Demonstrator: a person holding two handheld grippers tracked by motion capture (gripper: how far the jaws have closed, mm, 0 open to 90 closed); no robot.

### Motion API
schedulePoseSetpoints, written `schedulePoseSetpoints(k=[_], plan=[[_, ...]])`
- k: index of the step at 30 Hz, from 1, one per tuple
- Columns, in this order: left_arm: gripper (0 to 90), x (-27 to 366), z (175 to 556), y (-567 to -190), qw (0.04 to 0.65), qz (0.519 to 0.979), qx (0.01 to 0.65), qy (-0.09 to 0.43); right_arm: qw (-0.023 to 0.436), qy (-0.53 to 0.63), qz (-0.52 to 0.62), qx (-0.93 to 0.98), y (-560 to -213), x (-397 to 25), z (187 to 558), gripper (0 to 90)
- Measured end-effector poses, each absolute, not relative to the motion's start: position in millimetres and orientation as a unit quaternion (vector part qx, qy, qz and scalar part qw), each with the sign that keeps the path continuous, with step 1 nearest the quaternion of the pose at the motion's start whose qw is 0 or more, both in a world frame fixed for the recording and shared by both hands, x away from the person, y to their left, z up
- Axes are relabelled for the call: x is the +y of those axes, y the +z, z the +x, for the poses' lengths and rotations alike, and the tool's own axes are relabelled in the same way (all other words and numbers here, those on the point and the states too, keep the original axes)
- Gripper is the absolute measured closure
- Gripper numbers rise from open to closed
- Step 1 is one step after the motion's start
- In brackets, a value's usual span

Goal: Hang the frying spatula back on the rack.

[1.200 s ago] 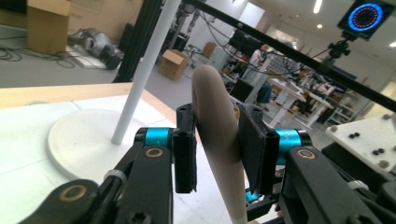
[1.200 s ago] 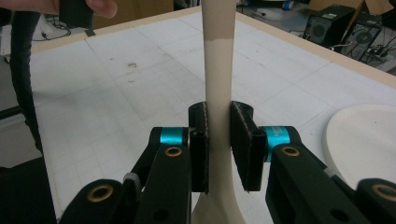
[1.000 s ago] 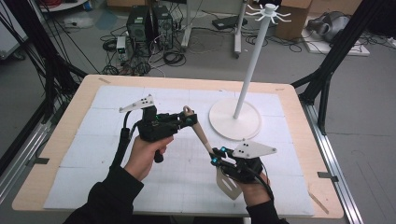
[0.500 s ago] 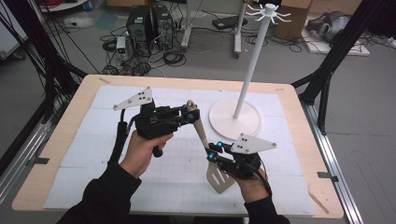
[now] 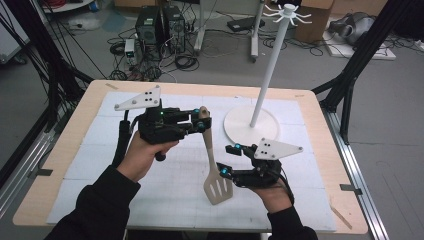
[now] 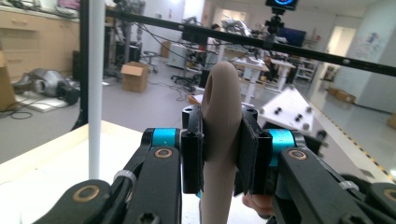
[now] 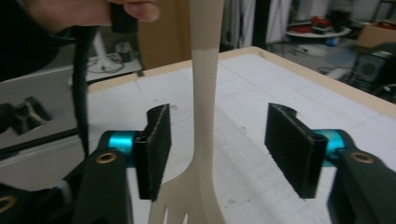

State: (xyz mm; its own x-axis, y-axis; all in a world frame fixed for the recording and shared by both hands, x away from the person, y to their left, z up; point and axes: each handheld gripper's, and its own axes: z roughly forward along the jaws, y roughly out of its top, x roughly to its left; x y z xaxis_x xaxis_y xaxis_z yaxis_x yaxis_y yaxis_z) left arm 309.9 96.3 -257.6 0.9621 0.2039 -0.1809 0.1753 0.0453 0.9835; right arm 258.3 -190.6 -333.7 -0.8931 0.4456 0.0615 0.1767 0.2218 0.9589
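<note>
A beige slotted spatula [image 5: 212, 160] hangs above the table with its blade down. My left gripper [image 5: 202, 121] is shut on the top of its handle [image 6: 219, 121], whose end has a hanging hole. The spatula's neck [image 7: 204, 112] runs down between the jaws of my right gripper [image 7: 217, 144], which is open, its pads apart from it on both sides. In the high view the right gripper [image 5: 227, 160] sits just right of the blade. A white hook stand [image 5: 267, 70] rises from a round base [image 5: 240, 125] at the back right.
A white gridded mat [image 5: 100, 145] covers the wooden table [image 5: 60, 150]. The stand's pole [image 6: 95, 88] is close on the left in the left gripper view. Black frame posts, computers and cables stand on the floor beyond the table.
The left gripper has lifted and swung the spatula from tilted toward upright, its blade moving left. The right gripper has let go of the blade and now stands open around the neck.
</note>
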Motion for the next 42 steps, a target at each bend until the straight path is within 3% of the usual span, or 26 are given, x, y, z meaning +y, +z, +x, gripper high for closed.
schedulePoseSetpoints(k=[4,14,27,42], plan=[[73.1,97.7,310.2,-257.2,0.712,0.692,0.123,-0.004,0.071,0.616,0.170,0.766,-328.8,-190.4,266.3,31.3],[73.1,99.8,309.2,-256.7,0.709,0.700,0.081,-0.035,0.002,0.638,0.104,0.763,-308.3,-181.2,280.2,33.0],[73.1,102.7,310.4,-254.7,0.707,0.703,0.072,-0.034,0.000,0.644,0.081,0.761,-287.5,-171.2,294.1,37.1],[73.1,99.9,307.9,-255.0,0.711,0.699,0.057,-0.044,-0.041,0.653,0.044,0.755,-283.9,-159.2,302.8,67.9]])
